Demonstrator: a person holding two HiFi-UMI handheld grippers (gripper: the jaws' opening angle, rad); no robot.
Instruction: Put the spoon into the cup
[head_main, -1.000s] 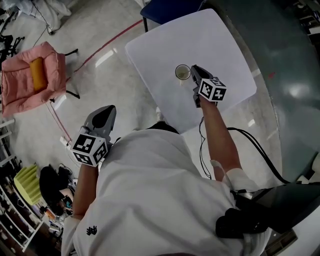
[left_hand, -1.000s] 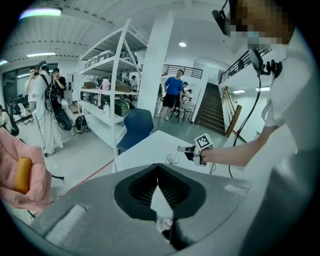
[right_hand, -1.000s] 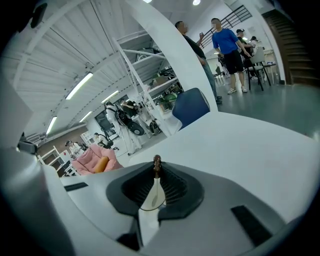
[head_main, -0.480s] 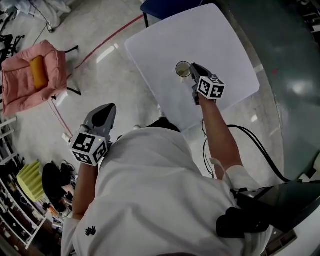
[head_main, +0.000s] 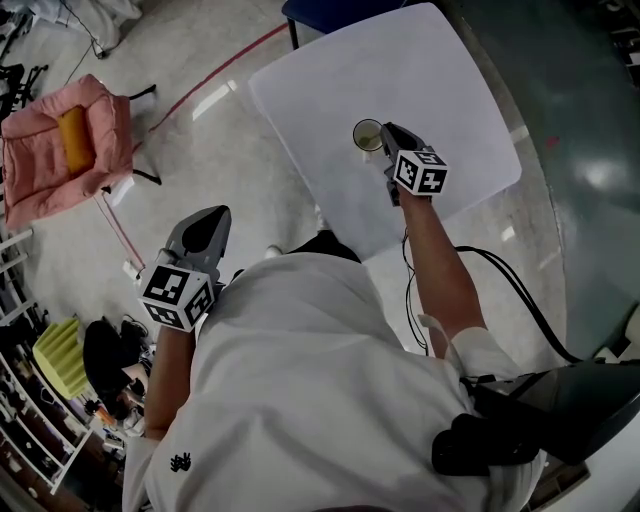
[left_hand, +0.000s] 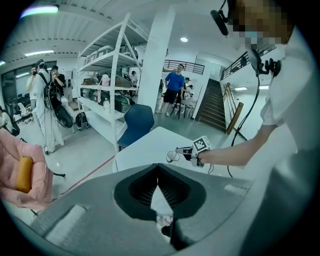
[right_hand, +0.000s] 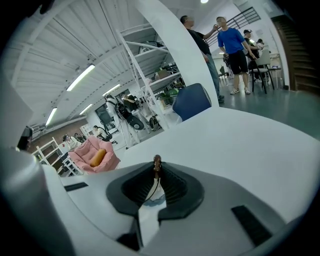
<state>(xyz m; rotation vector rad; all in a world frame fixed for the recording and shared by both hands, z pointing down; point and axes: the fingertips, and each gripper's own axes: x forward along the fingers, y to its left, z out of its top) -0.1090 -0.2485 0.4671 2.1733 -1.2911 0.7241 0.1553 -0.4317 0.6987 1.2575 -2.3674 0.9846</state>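
Hardly anything has shifted over the last second: the right hand-held gripper (head_main: 388, 130) still hangs at the rim of the small round pale cup (head_main: 368, 133), and only the whole view has slid a little. Its jaws are pinching the thin dark spoon with a brown knob at its end (right_hand: 157, 161). The knob stands up at the jaw tips and the slim handle runs down between the pads. Whether its lower end is inside the cup cannot be told. The cup stands upright on the white square surface (head_main: 440, 80), near the middle, just beside the gripper's tip. The left hand-held gripper (head_main: 212, 216) is well apart from the surface, held over the grey floor (head_main: 230, 150), its jaw tips pressed together on nothing. A pink padded armchair with an orange cushion (head_main: 60, 150) sits far to the left.
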